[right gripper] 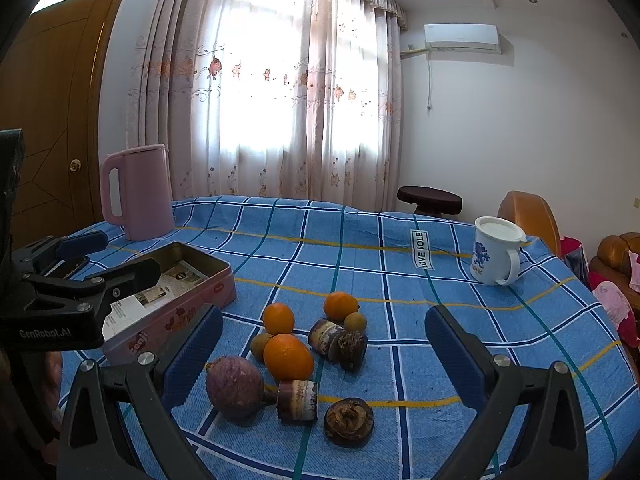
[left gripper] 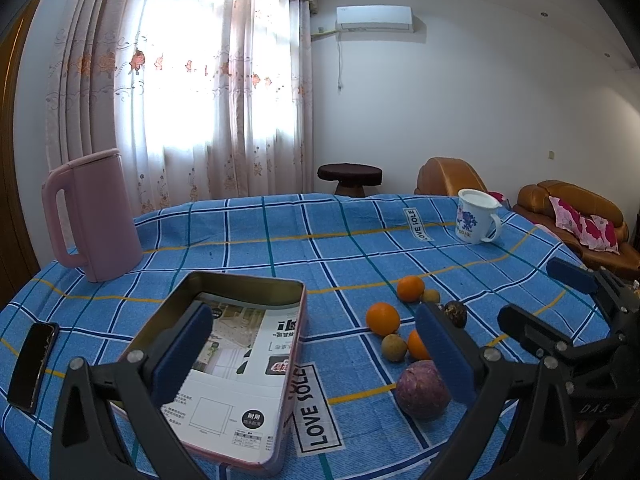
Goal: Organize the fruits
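Note:
A pink tin [left gripper: 280, 380] [right gripper: 188, 304] lined with printed paper lies open on the blue checked cloth. To its right lies a cluster of fruit: three oranges [right gripper: 288, 356] [left gripper: 383, 318], a purple round fruit [right gripper: 235, 386] [left gripper: 422, 390], small tan fruits [right gripper: 355, 321] [left gripper: 393, 347] and several dark brown water chestnuts [right gripper: 349, 420]. My left gripper [left gripper: 316, 356] is open and empty, above the tin's right side. My right gripper [right gripper: 324, 354] is open and empty, just above the fruit cluster.
A pink kettle [left gripper: 90, 216] [right gripper: 138, 192] stands at the table's far left. A white mug [left gripper: 478, 216] [right gripper: 498, 250] stands at the far right. A black phone [left gripper: 32, 364] lies left of the tin. Sofas [left gripper: 572, 216] stand beyond the table's right edge.

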The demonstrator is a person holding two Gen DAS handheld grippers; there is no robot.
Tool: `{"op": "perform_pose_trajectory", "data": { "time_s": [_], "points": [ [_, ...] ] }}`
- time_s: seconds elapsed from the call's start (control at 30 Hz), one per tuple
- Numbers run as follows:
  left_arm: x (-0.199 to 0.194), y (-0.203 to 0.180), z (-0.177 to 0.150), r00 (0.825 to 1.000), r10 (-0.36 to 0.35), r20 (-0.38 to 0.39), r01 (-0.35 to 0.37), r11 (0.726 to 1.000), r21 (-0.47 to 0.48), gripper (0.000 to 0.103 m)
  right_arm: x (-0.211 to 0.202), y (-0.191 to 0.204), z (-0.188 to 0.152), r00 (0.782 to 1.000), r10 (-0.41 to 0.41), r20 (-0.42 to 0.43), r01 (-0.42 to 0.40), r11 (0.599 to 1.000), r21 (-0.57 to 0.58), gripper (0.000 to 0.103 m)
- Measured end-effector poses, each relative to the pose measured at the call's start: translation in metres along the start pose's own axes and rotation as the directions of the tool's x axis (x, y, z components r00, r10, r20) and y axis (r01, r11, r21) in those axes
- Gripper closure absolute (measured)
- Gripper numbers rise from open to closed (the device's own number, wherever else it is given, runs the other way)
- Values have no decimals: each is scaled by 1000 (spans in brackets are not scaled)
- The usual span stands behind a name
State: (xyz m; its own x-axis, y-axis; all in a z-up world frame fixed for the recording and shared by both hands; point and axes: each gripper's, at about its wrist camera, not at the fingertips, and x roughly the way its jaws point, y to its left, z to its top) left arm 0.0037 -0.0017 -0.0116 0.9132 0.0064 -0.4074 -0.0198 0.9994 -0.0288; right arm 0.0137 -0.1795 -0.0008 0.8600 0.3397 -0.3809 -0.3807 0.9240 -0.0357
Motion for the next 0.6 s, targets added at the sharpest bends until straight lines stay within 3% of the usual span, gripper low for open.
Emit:
{"op": "perform_pose_trajectory", "data": {
  "time_s": [0.4,0.6],
  "points": [
    [8,-9,-7,1000,-4,-29,4,1000,19,0,4,-7,-10,1000,-11,-25,11,1000,12,1],
    [15,-18,-15,997,-51,-58,53,998,27,0,4,-23,-23,998,-44,-45,45,998,38,1]
  ]
}}
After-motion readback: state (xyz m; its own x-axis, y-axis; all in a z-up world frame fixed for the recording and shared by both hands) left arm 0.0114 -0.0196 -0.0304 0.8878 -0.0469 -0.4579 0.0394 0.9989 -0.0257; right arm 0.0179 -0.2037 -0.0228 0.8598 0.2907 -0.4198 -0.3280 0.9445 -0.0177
